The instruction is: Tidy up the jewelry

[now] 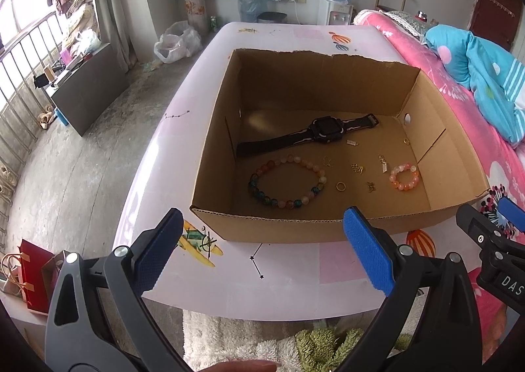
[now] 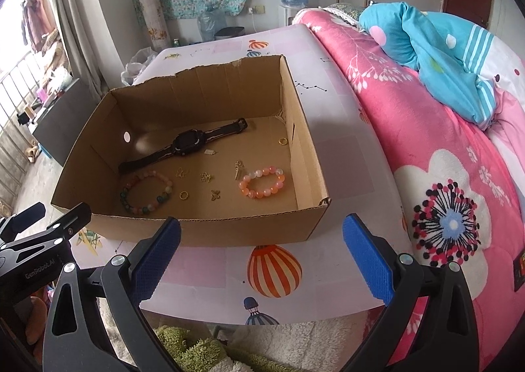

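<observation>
Behind box [image 2: 210, 227]: unobstructed balloon print [image 2: 274, 270].

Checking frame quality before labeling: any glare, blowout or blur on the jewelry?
Left wrist: window blown out, soft sheen on box floor behind watch, jewelry sharp. Right wrist: same sheen, beads crisp; fisheye bends table edge.
</observation>
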{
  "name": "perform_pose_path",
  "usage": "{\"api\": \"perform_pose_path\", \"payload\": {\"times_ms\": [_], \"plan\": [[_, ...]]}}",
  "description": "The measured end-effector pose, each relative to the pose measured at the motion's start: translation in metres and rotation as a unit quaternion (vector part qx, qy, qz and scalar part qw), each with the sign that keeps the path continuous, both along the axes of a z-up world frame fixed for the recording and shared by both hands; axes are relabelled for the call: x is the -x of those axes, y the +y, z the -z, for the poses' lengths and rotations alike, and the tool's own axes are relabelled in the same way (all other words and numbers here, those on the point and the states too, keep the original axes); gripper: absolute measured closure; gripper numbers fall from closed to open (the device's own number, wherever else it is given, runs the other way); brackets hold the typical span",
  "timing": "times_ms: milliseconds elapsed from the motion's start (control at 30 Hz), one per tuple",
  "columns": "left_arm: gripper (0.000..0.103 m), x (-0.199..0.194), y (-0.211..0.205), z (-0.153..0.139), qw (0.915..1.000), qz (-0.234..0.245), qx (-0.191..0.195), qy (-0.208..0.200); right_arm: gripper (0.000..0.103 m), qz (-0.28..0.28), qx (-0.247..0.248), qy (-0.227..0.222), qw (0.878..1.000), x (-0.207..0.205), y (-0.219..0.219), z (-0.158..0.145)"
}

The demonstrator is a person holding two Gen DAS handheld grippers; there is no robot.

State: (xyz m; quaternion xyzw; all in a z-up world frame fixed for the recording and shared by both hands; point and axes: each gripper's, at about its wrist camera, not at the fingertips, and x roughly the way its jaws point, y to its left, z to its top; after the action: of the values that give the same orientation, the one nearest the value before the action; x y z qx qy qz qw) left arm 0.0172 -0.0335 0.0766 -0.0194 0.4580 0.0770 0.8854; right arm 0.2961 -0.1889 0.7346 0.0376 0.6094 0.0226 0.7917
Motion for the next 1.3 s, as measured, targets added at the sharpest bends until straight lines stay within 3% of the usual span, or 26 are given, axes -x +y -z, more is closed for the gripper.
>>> {"api": "perform_pose_path", "payload": {"times_ms": [1300], "plan": [[0.008,0.0025,-0.0006,0.0015,0.9997,0.015,0.019,0.003,0.007,-0.004,-0.001,0.006,1.000,-0.0013,0.0035,0.0035]]}}
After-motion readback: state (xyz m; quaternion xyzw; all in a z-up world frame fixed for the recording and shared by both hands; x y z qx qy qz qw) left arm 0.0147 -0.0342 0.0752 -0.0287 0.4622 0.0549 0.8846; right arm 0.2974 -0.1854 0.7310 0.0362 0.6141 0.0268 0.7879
